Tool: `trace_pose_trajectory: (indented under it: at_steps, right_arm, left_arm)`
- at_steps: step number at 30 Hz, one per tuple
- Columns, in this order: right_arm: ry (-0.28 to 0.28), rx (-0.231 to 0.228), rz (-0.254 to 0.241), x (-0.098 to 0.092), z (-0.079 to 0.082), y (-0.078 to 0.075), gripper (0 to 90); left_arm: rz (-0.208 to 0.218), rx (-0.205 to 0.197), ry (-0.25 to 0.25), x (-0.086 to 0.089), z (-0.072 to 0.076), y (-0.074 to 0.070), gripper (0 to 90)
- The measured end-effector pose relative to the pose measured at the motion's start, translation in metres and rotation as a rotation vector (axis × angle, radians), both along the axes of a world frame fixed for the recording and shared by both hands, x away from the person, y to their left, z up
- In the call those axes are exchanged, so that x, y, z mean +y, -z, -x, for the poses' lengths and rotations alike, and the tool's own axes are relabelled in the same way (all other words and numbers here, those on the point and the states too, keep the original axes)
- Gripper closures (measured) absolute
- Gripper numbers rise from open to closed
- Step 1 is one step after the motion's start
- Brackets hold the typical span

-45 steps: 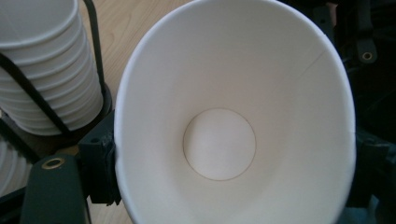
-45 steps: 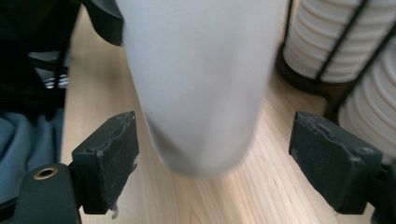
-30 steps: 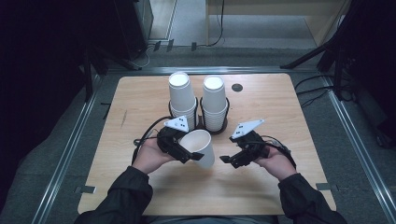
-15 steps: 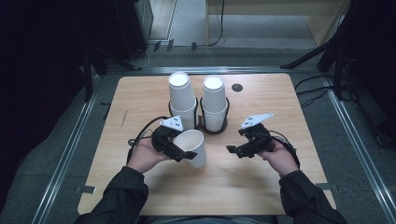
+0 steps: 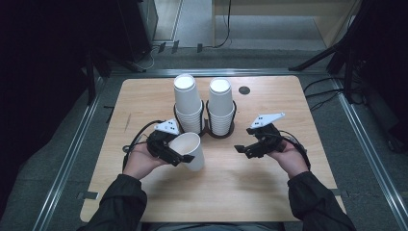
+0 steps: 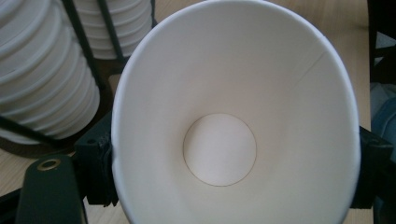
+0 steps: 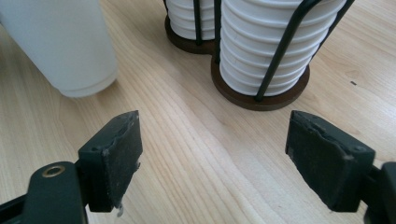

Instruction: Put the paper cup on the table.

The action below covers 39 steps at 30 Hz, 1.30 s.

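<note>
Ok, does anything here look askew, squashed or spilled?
One thing: the paper cup in the left gripper is pinched at its mouth, so the rim looks oval instead of round, and it is tilted. The two cup stacks stand upright in their wire holder. Nothing is spilled on the table.

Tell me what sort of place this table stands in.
Probably a lab or recording room, not a cafe: a small wooden table inside metal floor rails, cables trailing over grey carpet, and dark stands around it.
</note>
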State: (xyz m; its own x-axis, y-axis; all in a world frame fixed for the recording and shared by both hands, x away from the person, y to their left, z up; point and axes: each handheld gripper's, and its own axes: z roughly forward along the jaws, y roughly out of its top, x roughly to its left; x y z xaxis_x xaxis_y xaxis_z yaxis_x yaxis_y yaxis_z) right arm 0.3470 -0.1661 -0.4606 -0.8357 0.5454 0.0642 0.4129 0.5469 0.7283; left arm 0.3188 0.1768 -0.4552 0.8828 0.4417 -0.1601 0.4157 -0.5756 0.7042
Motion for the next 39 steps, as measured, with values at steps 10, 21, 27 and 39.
trace_pose_trajectory:
  at_steps: [10,21,27,39]
  right_arm:
    - [-0.046,0.026,-0.027,-0.005,-0.011,-0.001,19.5]
    - [-0.083,0.056,-0.033,-0.002,-0.014,0.003,19.6]
    - [-0.077,0.044,0.002,-0.002,-0.015,0.006,19.6]
    - [-0.071,0.053,0.040,-0.004,-0.014,0.015,19.6]
  left_arm:
    - [0.005,-0.012,-0.070,0.022,0.004,-0.004,15.3]
    - [0.000,-0.012,-0.122,0.042,0.002,-0.005,15.3]
    - [0.000,-0.015,-0.146,0.051,-0.003,-0.006,15.3]
    - [-0.003,-0.020,-0.223,0.077,-0.016,-0.009,15.2]
